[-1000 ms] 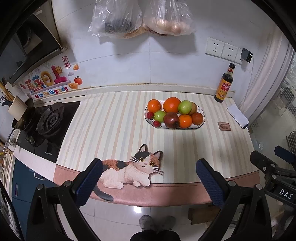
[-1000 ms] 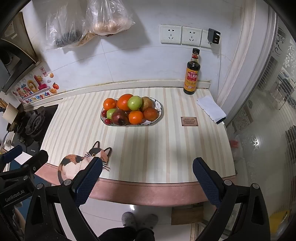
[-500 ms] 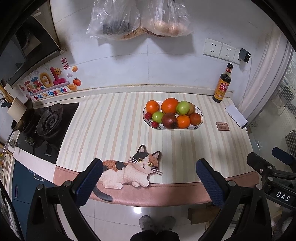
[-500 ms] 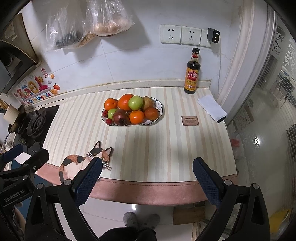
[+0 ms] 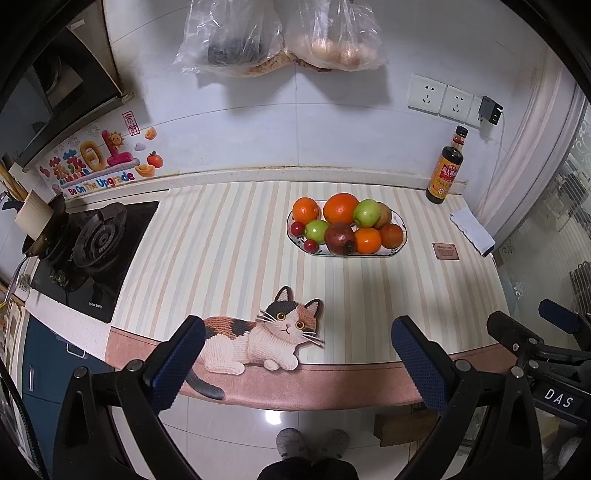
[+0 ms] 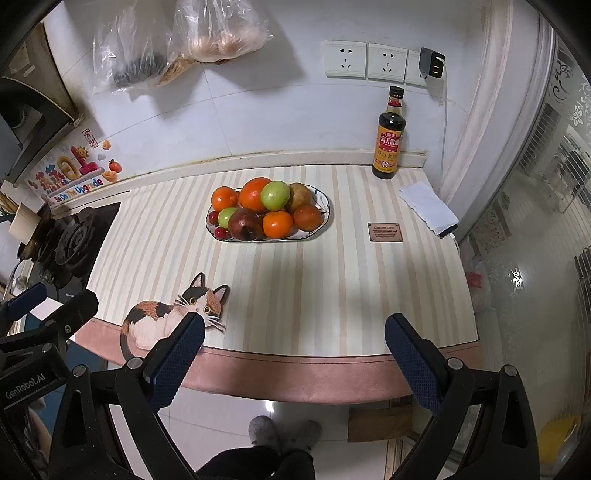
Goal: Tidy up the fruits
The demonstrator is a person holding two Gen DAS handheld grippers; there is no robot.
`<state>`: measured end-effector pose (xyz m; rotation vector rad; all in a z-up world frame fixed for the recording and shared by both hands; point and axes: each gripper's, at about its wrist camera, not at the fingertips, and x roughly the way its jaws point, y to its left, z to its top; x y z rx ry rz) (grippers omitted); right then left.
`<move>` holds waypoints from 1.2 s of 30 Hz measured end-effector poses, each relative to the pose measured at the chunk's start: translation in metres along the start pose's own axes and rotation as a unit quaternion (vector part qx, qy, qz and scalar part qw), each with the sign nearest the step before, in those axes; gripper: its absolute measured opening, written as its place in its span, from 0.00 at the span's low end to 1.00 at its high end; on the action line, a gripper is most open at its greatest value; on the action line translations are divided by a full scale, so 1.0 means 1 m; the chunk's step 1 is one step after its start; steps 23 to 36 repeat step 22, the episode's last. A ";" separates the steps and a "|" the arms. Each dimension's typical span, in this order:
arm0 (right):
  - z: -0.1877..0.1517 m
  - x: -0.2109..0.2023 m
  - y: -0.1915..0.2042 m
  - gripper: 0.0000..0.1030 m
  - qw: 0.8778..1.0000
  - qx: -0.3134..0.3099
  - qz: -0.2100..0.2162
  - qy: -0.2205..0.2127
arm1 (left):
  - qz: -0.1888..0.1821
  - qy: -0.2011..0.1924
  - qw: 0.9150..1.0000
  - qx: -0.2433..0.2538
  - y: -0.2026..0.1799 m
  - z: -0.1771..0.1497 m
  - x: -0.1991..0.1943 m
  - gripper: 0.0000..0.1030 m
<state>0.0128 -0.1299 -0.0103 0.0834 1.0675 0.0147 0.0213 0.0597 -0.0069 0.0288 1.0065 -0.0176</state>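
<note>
Both wrist cameras look down from off the counter's front edge, sharing the fruit plate (image 5: pixel 400 242).

A: Both views are evenly lit and fairly bright, with a cool white cast; the light seems to come from overhead, since a small bright glare spot (image 5: pixel 272 416) sits on the glossy floor at the lower centre of each frame.

B: The plastic bags (image 5: pixel 280 35) on the wall throw soft shadows down and to the right, and the fruit plate (image 6: pixel 320 225) leaves only a faint shadow on the striped table (image 5: pixel 229 258).

A: Focus is sharp at the centre. The fisheye bends the table edge and wall lines, and the corners fall to black vignette.

B: The frosted glass (image 6: pixel 535 258) at the right looks hazy.
</note>
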 end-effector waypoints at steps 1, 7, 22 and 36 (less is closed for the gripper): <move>0.000 -0.001 0.000 0.97 1.000 0.000 0.000 0.000 | 0.000 0.000 1.000 0.000 0.000 0.000 0.000 1.00; 0.000 -0.002 0.000 0.97 1.000 0.004 0.001 -0.003 | 0.002 0.000 1.000 -0.002 0.001 0.000 0.000 1.00; 0.001 -0.002 0.000 0.97 1.000 0.006 0.003 -0.005 | 0.009 -0.008 1.000 -0.001 0.007 -0.002 -0.003 1.00; 0.001 -0.002 0.000 0.97 1.000 0.006 0.003 -0.005 | 0.009 -0.008 1.000 -0.001 0.007 -0.002 -0.003 1.00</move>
